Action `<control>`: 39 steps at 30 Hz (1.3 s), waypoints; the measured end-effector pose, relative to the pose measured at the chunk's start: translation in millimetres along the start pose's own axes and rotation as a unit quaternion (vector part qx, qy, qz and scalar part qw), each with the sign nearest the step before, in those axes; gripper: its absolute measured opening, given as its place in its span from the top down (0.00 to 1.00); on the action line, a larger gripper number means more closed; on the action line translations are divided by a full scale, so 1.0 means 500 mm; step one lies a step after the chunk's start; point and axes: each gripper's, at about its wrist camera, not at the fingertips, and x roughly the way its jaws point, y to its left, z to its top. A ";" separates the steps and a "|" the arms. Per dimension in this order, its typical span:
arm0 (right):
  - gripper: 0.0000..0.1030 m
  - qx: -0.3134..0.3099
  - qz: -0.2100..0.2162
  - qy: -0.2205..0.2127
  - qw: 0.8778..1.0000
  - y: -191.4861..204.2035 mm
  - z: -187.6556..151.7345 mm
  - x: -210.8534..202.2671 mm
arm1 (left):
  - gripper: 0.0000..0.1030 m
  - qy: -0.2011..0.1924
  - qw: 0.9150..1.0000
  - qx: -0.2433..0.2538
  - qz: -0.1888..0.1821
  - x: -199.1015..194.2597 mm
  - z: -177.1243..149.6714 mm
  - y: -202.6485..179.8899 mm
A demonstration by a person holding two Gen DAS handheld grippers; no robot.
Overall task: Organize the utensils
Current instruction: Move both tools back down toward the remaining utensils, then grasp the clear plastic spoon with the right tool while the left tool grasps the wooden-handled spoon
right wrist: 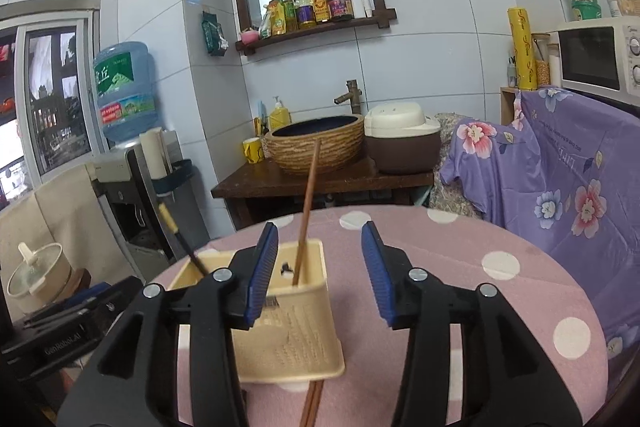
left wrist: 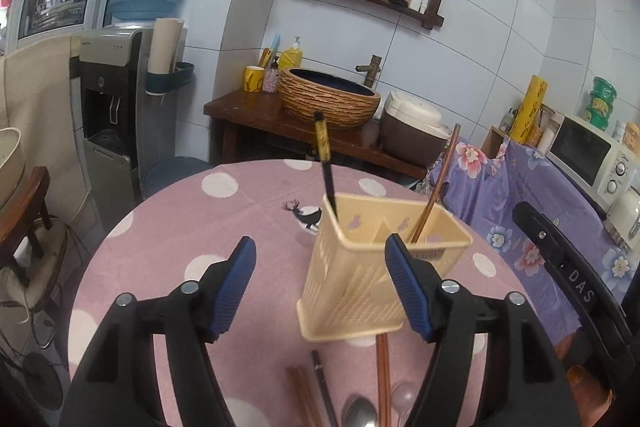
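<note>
Left gripper point(left wrist: 320, 279): your jaws stand wide apart and hold nothing; the blue pads point(left wrist: 236, 287) flank the near left face of the holder without touching it.
Right gripper point(right wrist: 320, 275): your jaws are likewise spread and carry nothing; the left pad point(right wrist: 262, 275) sits in front of the holder's right side.
Utensil holder point(left wrist: 360, 275): cream plastic, perforated walls, divided inside; it stands upright on the table, near the front edge.
Black chopstick point(left wrist: 326, 163): stands in the holder's left compartment, gold-patterned top, leaning slightly left.
Brown chopstick point(left wrist: 436, 187): stands in the right compartment, leaning right.
Loose utensils: a brown chopstick pair point(left wrist: 383, 379) lies on the cloth with its tip at the holder's base; beside it lie another brown pair point(left wrist: 304, 395), a dark chopstick point(left wrist: 322, 383) and two metal spoons point(left wrist: 360, 413).
Table point(left wrist: 180, 227): round, pink cloth with white dots.
Background: woven basin point(left wrist: 328, 99) on a dark wood counter, rice cooker point(right wrist: 402, 139) beside it, water dispenser point(left wrist: 120, 115) at left.
</note>
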 end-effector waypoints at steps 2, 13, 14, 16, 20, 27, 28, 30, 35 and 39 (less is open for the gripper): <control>0.56 -0.004 0.000 0.020 1.000 -0.003 -0.028 -0.016 | 0.32 0.000 1.000 0.000 0.003 -0.017 -0.026 0.011; 0.56 -0.054 0.003 0.134 0.990 0.021 -0.236 -0.098 | 0.24 0.075 0.996 -0.003 0.051 -0.055 -0.182 0.080; 0.56 -0.053 -0.003 0.147 0.988 0.018 -0.257 -0.099 | 0.24 0.081 0.995 0.000 0.058 -0.054 -0.193 0.085; 0.56 -0.040 -0.011 0.177 0.983 0.004 -0.289 -0.089 | 0.25 0.098 0.993 0.003 0.070 -0.049 -0.215 0.092; 0.56 -0.022 -0.013 0.225 0.974 -0.009 -0.329 -0.065 | 0.33 0.129 0.990 0.000 0.063 -0.032 -0.244 0.093; 0.56 -0.045 -0.042 0.260 0.964 0.012 -0.355 -0.024 | 0.44 0.148 0.987 0.009 0.062 -0.028 -0.265 0.081; 0.56 -0.044 -0.046 0.264 0.962 0.011 -0.356 -0.018 | 0.44 0.151 0.987 0.011 0.060 -0.029 -0.267 0.079; 0.56 -0.035 -0.044 0.275 0.960 0.009 -0.358 -0.008 | 0.44 0.153 0.986 0.013 0.058 -0.033 -0.272 0.076; 0.57 -0.061 -0.048 0.290 0.954 0.022 -0.360 0.005 | 0.44 0.162 0.985 0.025 0.057 -0.036 -0.286 0.065; 0.56 -0.068 -0.051 0.304 0.949 0.021 -0.349 0.030 | 0.44 0.162 0.985 0.021 0.054 -0.037 -0.285 0.060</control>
